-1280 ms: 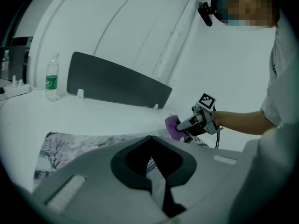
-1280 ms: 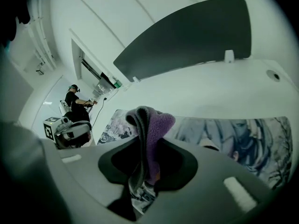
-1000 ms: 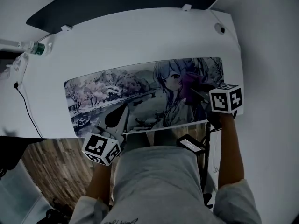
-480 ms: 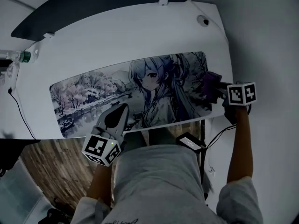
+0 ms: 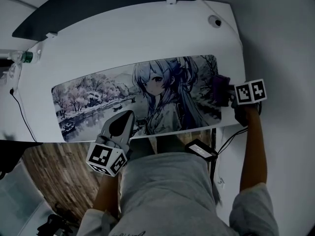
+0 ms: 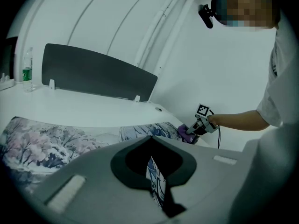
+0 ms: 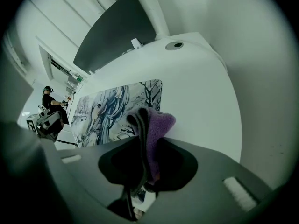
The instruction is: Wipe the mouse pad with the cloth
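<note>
Right gripper [image 5: 224, 89]: jaws clamped on a folded purple cloth [image 7: 152, 121], which stuck out beyond the fingertips. In the head view the cloth lay at the right-hand end of the mouse pad [image 5: 98, 100], over its short edge; whether it pressed on the pad surface could not be told. The gripper's marker cube [image 5: 251, 91] hung past the pad's end, above the white desk [image 5: 128, 41].

Left gripper [image 5: 127, 118]: jaws drawn together, with only a thin slit between them and nothing held. Its tips sat at the pad's near long edge, roughly at mid-length, below the printed figure.

Mouse pad: a long printed mat, with blossoming trees on the left and a long-haired figure on the right. It lay flat along the front of the desk.

Surroundings: a dark upright panel [image 5: 98, 6] ran along the desk's far edge. A green-labelled bottle [image 5: 23, 58] stood at the far left corner, and a black cable [image 5: 23, 113] trailed off the left side. Wood-patterned floor [image 5: 54, 168] showed below the desk.
</note>
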### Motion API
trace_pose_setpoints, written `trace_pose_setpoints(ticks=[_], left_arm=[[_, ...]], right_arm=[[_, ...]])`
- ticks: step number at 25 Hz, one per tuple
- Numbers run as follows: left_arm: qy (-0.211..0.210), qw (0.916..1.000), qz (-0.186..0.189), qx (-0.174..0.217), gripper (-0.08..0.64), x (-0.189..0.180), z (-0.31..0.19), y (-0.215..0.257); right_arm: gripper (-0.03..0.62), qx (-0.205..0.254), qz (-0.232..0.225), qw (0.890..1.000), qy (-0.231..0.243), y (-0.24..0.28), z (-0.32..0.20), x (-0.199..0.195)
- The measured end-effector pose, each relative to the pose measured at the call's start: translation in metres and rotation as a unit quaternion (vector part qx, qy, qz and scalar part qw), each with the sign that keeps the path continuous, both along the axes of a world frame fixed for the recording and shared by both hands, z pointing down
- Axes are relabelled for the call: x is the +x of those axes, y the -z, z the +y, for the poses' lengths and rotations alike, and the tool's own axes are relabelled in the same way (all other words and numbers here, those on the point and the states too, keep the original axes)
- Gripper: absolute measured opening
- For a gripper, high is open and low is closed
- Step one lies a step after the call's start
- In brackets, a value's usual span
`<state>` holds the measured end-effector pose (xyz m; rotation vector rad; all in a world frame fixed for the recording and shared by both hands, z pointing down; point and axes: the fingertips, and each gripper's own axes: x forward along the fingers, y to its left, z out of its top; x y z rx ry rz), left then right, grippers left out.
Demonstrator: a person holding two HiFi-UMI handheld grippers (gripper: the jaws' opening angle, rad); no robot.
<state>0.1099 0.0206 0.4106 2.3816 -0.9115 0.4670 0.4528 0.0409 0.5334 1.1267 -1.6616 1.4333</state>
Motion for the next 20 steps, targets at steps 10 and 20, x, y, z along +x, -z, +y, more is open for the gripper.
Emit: trace_pose_setpoints(ticks=[10,20], left_arm=[[0.009,0.9999,0.004,0.002,0.015,-0.013,-0.001,0.001],[0.004,0.9999,0.01,0.004,0.015,-0.052,-0.009,0.001]], right_arm=[[0.097,0.003,0.02,1.0,-0.017,0.0,0.0,-0.005],[0.097,-0.004,0.024,0.999,-0.042,-0.003,-0.005,-0.029]])
